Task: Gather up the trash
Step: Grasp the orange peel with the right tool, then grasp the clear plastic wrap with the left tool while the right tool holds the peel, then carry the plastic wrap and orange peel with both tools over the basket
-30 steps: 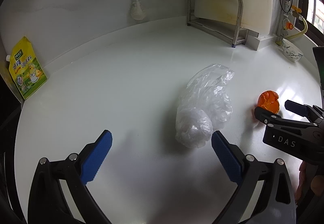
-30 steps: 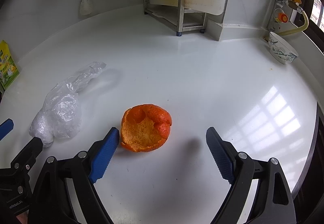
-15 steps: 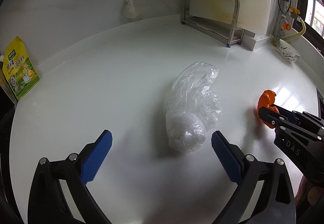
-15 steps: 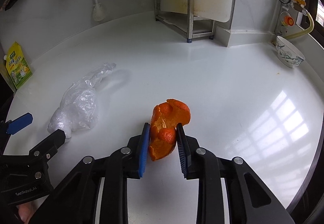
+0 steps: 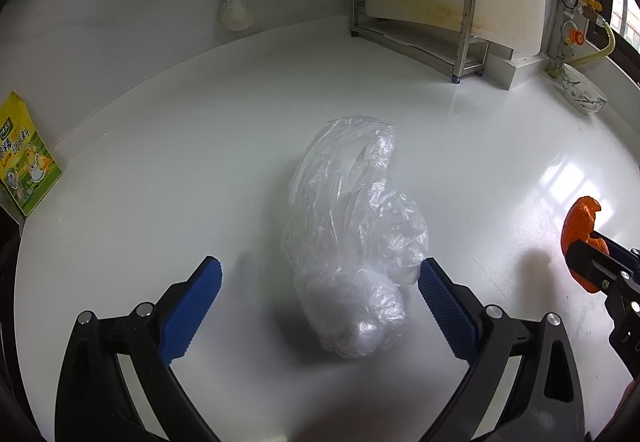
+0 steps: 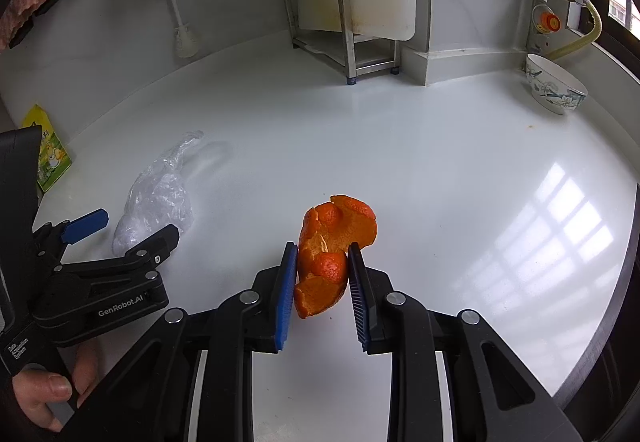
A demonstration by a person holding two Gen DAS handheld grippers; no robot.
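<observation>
A crumpled clear plastic bag (image 5: 352,242) lies on the white counter (image 5: 160,170). My left gripper (image 5: 319,270) is open, with a blue pad on each side of the bag's near end; neither pad presses on it. An orange peel (image 6: 336,242) is pinched between the blue pads of my right gripper (image 6: 323,254), which is shut on it, just above the counter. In the left wrist view the orange peel (image 5: 580,218) and the right gripper (image 5: 592,254) show at the right edge. In the right wrist view the left gripper (image 6: 136,226) stands by the plastic bag (image 6: 160,194).
A steel rack (image 6: 340,22) with a cutting board stands at the back wall, and a brush (image 6: 180,26) hangs to its left. A patterned bowl (image 6: 554,90) sits at the back right. A yellow packet (image 5: 24,162) leans at the far left. A hand (image 6: 44,394) holds the left gripper.
My right gripper went from wide open around the peel to shut on it and lifted it upright. My left gripper moved closer, so the bag now lies between its fingers.
</observation>
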